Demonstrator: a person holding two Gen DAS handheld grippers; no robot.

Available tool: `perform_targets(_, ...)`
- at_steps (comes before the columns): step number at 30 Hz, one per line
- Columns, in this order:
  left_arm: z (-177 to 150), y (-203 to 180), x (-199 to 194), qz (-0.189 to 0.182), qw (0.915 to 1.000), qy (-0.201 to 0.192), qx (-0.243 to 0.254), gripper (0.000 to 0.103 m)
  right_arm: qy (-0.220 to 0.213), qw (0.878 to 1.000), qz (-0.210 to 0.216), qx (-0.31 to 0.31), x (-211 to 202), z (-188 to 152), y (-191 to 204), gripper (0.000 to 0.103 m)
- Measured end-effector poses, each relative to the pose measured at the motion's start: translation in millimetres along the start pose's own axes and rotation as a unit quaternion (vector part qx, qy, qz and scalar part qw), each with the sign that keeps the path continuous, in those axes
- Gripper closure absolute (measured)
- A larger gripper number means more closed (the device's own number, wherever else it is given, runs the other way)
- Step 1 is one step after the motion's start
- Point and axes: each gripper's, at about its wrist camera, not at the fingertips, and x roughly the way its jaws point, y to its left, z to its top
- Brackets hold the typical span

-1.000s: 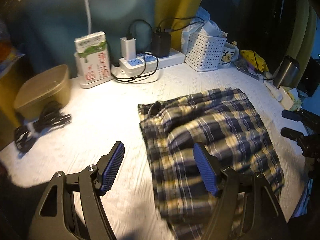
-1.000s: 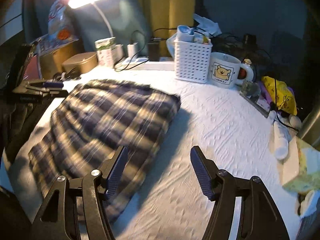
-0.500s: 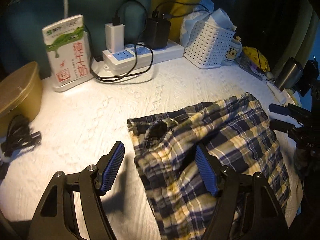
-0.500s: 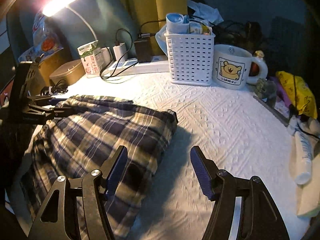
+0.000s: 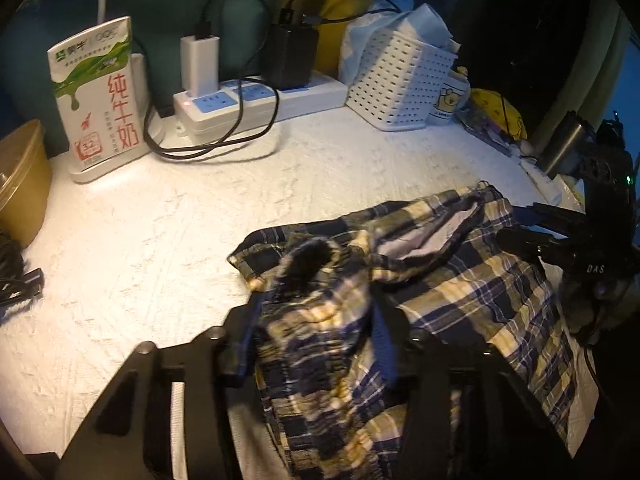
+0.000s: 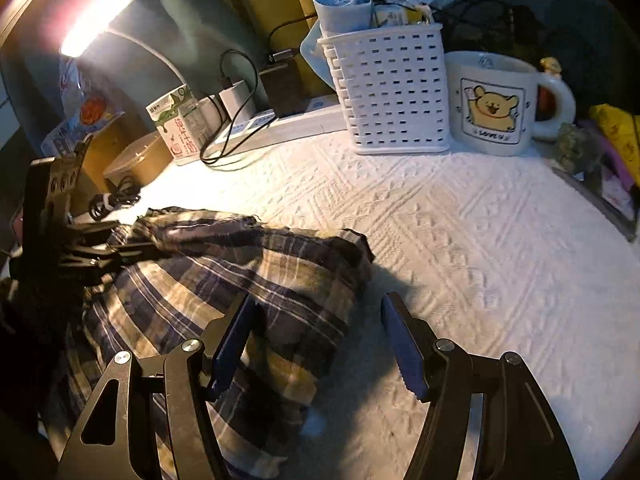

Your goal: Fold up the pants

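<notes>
Plaid pants (image 5: 460, 292) in navy, yellow and white lie folded on the white textured tablecloth (image 6: 480, 240). My left gripper (image 5: 314, 320) is at their near left corner. Its jaws are closing, and bunched fabric fills the gap and touches both pads. In the right wrist view this gripper (image 6: 92, 256) sits at the pants' (image 6: 240, 272) far left end. My right gripper (image 6: 320, 308) is open at the pants' right edge, one finger over the fabric and the other over bare cloth. It also appears as a dark shape (image 5: 532, 224) in the left wrist view.
Along the back stand a milk carton (image 5: 96, 100), a power strip (image 5: 256, 104) with chargers and cables, a white perforated basket (image 5: 396, 80) and a bear mug (image 6: 492, 104). A brown container (image 5: 20, 176) and a coiled cable (image 5: 12, 276) sit left. A lamp (image 6: 96, 20) shines.
My left gripper came down onto the pants' corner and its jaws narrowed around bunched fabric. My right gripper moved down and in toward the pants' right edge, still open.
</notes>
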Motion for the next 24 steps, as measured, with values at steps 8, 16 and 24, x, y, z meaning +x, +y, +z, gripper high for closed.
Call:
perform_targets(8,-1,-4,-13,-0.016,0.9992,-0.033,-0.018,0.079,-0.002,0.999,0.043,0.015,5,2,-3,0.059)
perform_targets(16,0,-21,-49,0.001,0.9968,-0.08,-0.001,0.08,-0.034,0.999,0.029,-0.012,-14,-2,17,0.087)
perform_targets(24,-8,-34,-100,0.015,0.9915,-0.129,0.008,0.08,-0.1,0.993,0.005,-0.062,-72,2,58,0.087)
